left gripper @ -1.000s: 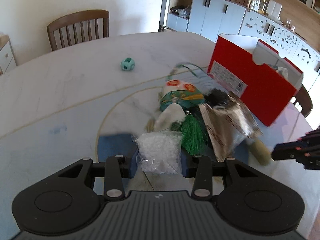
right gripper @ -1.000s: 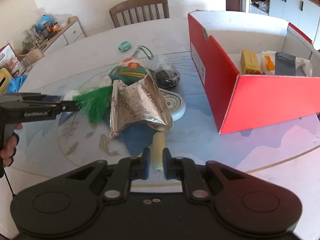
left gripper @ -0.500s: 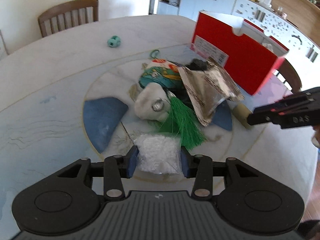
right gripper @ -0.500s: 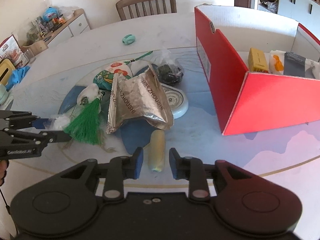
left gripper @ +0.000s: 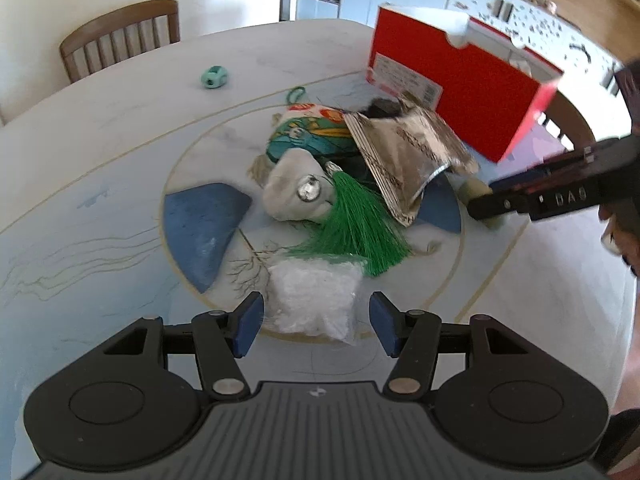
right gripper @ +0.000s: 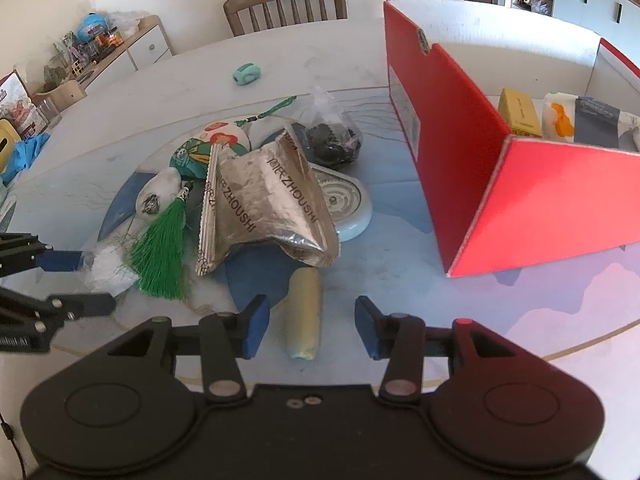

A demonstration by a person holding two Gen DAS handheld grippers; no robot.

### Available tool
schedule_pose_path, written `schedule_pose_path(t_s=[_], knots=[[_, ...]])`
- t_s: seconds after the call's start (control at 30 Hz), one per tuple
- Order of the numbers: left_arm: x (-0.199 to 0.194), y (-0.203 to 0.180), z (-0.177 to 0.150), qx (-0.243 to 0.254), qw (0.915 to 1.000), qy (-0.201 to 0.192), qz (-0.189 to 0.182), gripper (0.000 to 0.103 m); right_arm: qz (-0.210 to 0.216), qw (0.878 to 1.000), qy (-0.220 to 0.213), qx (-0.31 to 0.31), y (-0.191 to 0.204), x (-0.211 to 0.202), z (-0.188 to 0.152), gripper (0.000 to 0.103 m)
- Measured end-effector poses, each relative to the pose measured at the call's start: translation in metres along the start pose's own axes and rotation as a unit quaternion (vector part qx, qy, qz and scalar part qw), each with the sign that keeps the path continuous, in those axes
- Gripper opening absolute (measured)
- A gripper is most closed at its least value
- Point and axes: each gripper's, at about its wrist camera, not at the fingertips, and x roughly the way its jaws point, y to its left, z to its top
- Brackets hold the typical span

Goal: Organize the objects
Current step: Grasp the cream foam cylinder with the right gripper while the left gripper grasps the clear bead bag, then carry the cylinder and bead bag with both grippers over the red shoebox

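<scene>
Table [left gripper: 100, 128]: big, round and white, with a blue and gold picture in the middle. All the things lie on it.
Red box [right gripper: 532, 200]: the biggest thing, open on top, at the right of the pile. Some things are already inside. I think the loose things should go in here.
Pile: the mess in the middle of the table, just past both tongs.
Silver bag [right gripper: 264, 204]: crinkly and light, I think. It bends and may slip. Best to pinch a flat edge.
Green tassel [left gripper: 356, 228]: soft threads, very light. Its tips touch the far edge of the white bag.
White bag [left gripper: 312, 300]: clear plastic full of white bits. It looks soft and squishy, so a gentle pinch across the middle should do.
Yellow roll [right gripper: 304, 312]: a small, pale tube. It looks light and could roll away. Take it across the middle.
Left tongs [left gripper: 316, 324]: open. The jaws have just been opening. The white bag lies on the table between them, and the pads do not press it.
Right tongs [right gripper: 312, 328]: open too, and they have just been opening. The yellow roll lies on the table between the jaws, with a gap on each side.
</scene>
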Motion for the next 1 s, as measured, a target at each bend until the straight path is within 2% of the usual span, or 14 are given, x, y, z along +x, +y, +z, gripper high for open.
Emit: schedule_pose_path(t_s=[0.1, 0.17, 0.23, 0.43, 0.53, 0.73, 1.0], knots=[[0.003, -0.002, -0.001, 0.003, 1.0000, -0.003, 0.008, 0.057, -0.005, 1.000, -0.003, -0.007, 0.004, 0.001, 0.000, 0.046], [0.004, -0.003, -0.001, 0.004, 0.9999, -0.004, 0.011, 0.056, -0.005, 1.000, -0.004, -0.011, 0.006, 0.001, -0.001, 0.040], [0.003, -0.003, -0.002, 0.006, 0.9999, -0.006, 0.015, 0.049, -0.008, 1.000, -0.003, -0.017, 0.007, 0.000, -0.003, 0.037], [0.000, -0.001, -0.002, 0.001, 0.9997, -0.011, 0.021, 0.036, -0.025, 0.998, 0.001, -0.049, 0.014, -0.003, -0.008, 0.015], [-0.005, 0.001, -0.002, -0.008, 0.9998, -0.010, 0.018, 0.035, -0.027, 0.998, 0.003, -0.049, 0.014, -0.006, -0.010, 0.014], [-0.031, 0.004, 0.000, -0.033, 0.9991, -0.025, 0.010, 0.034, -0.006, 0.999, -0.001, -0.036, 0.007, -0.028, -0.020, 0.014], [-0.057, -0.010, 0.028, -0.037, 0.9980, -0.051, 0.003, 0.034, 0.005, 0.999, -0.035, -0.027, -0.006, -0.079, -0.017, 0.014]])
